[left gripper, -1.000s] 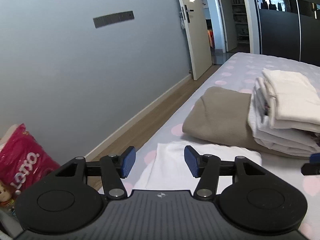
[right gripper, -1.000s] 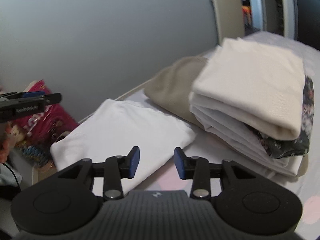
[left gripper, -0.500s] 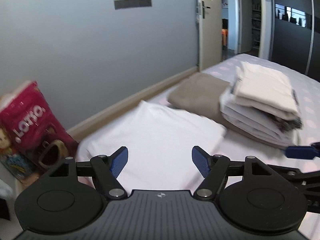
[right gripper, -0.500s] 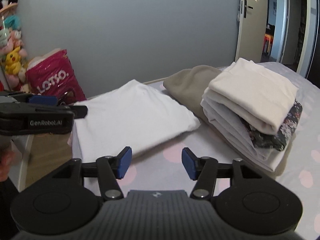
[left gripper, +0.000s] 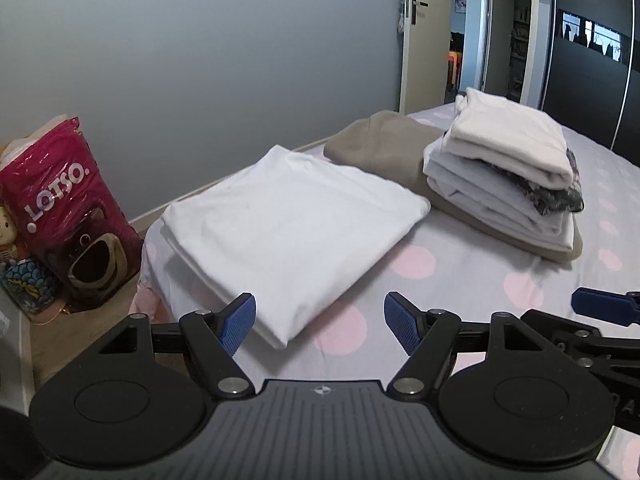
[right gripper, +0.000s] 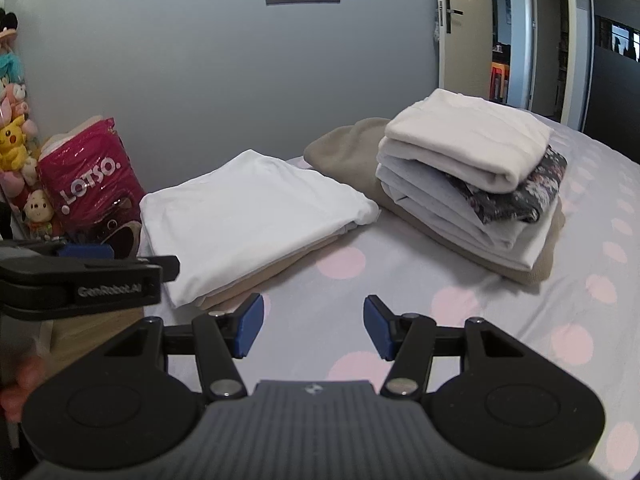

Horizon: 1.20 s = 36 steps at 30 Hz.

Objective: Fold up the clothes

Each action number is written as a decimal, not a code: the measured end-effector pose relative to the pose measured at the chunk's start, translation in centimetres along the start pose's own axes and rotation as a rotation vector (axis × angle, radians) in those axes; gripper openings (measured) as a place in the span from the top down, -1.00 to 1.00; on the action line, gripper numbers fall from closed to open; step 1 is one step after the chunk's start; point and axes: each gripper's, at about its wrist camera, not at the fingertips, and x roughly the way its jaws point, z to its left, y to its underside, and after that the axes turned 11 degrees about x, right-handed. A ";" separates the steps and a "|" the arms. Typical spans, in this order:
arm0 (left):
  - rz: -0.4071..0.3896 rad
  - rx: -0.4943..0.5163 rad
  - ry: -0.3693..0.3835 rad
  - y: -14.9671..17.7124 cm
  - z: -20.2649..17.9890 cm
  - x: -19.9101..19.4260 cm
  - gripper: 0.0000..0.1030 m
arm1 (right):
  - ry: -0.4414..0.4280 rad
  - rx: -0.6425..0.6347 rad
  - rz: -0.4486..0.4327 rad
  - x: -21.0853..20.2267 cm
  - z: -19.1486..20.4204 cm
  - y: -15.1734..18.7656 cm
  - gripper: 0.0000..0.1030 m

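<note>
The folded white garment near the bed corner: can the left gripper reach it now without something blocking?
Probably yes. The left gripper is open and empty, and the folded white garment lies just ahead of its fingers with only bare bedsheet between. The stack of folded clothes sits off to the side.

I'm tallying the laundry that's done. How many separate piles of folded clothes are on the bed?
2. A flat white pile lies near the bed's left edge; a taller mixed stack sits to its right on a beige blanket. More may lie outside the views.

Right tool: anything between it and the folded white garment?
Nothing: in the right wrist view only bare dotted bedsheet separates the open right tool from the folded white garment.
</note>
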 end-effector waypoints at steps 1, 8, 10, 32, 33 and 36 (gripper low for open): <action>0.008 -0.004 0.003 0.3 0.0 0.0 -0.36 | -0.002 -0.001 -0.001 -0.2 0.1 0.3 -0.15; 0.029 0.008 -0.006 2.0 -0.8 0.1 -0.36 | 0.008 -0.030 -0.013 -1.0 0.6 1.2 -0.16; 0.028 0.016 -0.005 2.1 -1.0 0.0 -0.36 | 0.006 -0.027 -0.014 -1.1 0.6 1.3 -0.27; 0.029 0.025 -0.002 2.9 -1.7 -0.2 -0.36 | 0.005 -0.035 0.022 -1.2 1.0 2.7 -0.43; 0.031 0.028 -0.002 3.0 -1.8 -0.2 -0.36 | 0.005 -0.035 0.027 -1.1 1.0 2.8 -0.43; 0.038 0.038 -0.003 3.2 -2.0 0.0 -0.36 | 0.004 -0.025 0.040 -1.0 0.8 3.2 -0.43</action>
